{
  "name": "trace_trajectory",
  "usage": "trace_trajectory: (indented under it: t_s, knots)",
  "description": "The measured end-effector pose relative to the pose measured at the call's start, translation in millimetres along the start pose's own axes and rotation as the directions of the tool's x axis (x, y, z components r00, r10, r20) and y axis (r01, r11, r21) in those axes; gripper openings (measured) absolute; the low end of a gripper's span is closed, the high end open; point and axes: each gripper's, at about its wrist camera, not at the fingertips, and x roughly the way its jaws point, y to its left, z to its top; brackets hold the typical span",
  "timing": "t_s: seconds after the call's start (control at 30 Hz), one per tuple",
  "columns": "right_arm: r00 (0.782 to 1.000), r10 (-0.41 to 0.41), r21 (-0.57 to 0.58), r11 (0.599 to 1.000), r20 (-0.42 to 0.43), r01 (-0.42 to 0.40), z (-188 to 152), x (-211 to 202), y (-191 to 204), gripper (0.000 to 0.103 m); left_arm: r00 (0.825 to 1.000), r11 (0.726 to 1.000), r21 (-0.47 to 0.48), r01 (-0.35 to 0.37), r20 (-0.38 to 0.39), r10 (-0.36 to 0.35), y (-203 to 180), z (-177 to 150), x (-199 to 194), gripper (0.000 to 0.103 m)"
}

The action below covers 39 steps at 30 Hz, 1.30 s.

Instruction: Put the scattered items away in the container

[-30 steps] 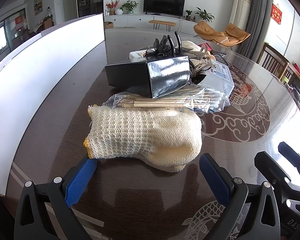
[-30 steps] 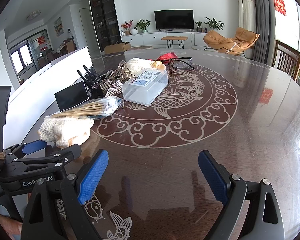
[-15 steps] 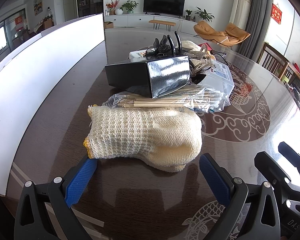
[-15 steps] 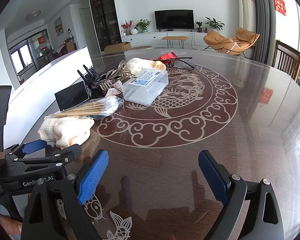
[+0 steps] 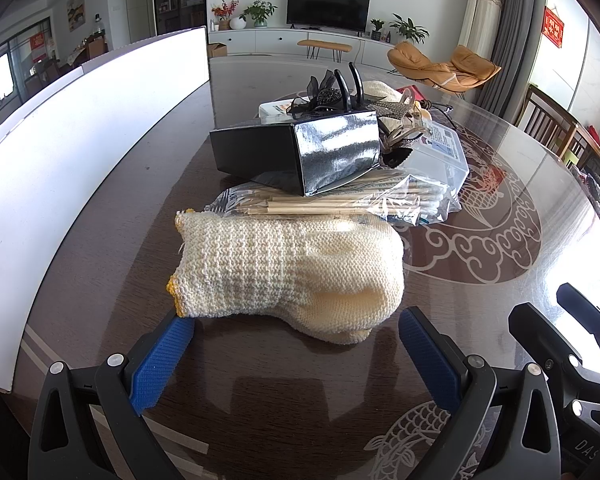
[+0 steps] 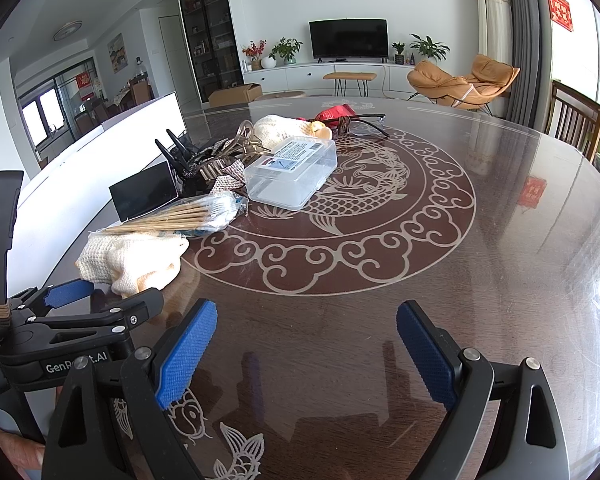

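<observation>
Knitted glove (image 5: 288,268) lies before my wide-open, empty left gripper (image 5: 296,344); right gripper (image 6: 304,344) likewise; nothing tidied off the bench (image 6: 480,280) yet.

Clutter (image 6: 204,192) left, bare table (image 6: 500,220) rt.

The left hand-held gripper (image 5: 296,344) hovers low over the dark bench (image 5: 112,264), its blue-padded fingers (image 5: 162,360) spread wide with nothing between them. Just ahead lies a cream knitted glove (image 5: 288,268) on its side, its yellow-edged cuff near the left pad. Behind the glove, touching it, is a clear bag of wooden sticks (image 5: 340,200). A black and silver box (image 5: 300,152) rests partly on that bag. Further back sits a clear plastic container (image 5: 440,152) beside a tangle of dark hair accessories (image 5: 328,96). At the lower right edge, part of the right hand-held gripper (image 5: 572,336) shows.
</observation>
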Motion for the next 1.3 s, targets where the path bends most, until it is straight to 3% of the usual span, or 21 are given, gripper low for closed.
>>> trace_trajectory:
  t_s: [1.3]
  knots:
    - [1.0, -0.002, -0.001, 1.0, -0.001, 0.002, 0.5, 0.2, 0.6, 0.093, 1.0, 1.0, 0.001, -0.002, -0.001, 0.002, 1.4, -2.5, -1.2, 0.103]
